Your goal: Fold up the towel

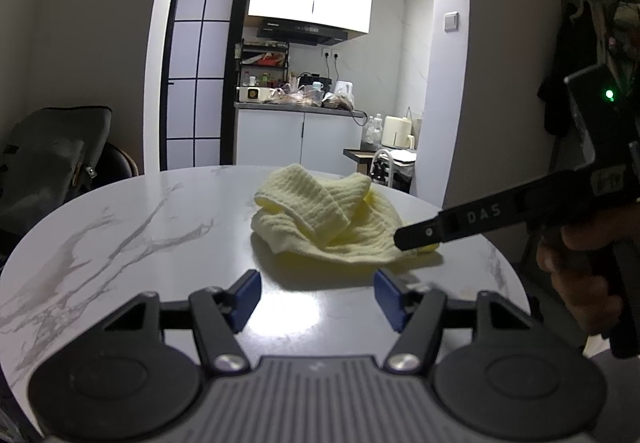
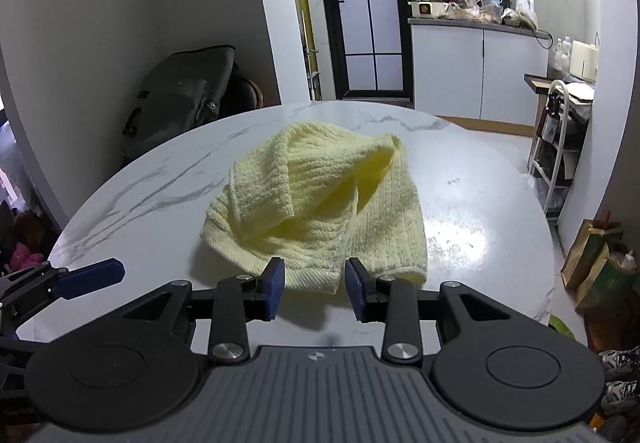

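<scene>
A pale yellow knitted towel (image 1: 328, 219) (image 2: 316, 203) lies crumpled in a loose heap on the round white marble table (image 1: 120, 243) (image 2: 460, 203). My left gripper (image 1: 318, 287) is open over the table just short of the towel's near edge, with nothing between its blue pads; one of its fingers (image 2: 92, 277) shows at the left of the right wrist view. My right gripper (image 2: 315, 275) has its jaws partly apart at the towel's near hem. The hem lies in the gap and the pads do not press on it. In the left wrist view its black finger (image 1: 416, 235) rests at the towel's right edge.
A person's hand (image 1: 580, 271) holds the right gripper's handle. A dark backpack (image 1: 52, 155) (image 2: 180, 95) sits on a chair beyond the table's left side. Behind are a cluttered kitchen counter (image 1: 300, 111), a white trolley (image 2: 560, 131) and paper bags (image 2: 600, 259) on the floor.
</scene>
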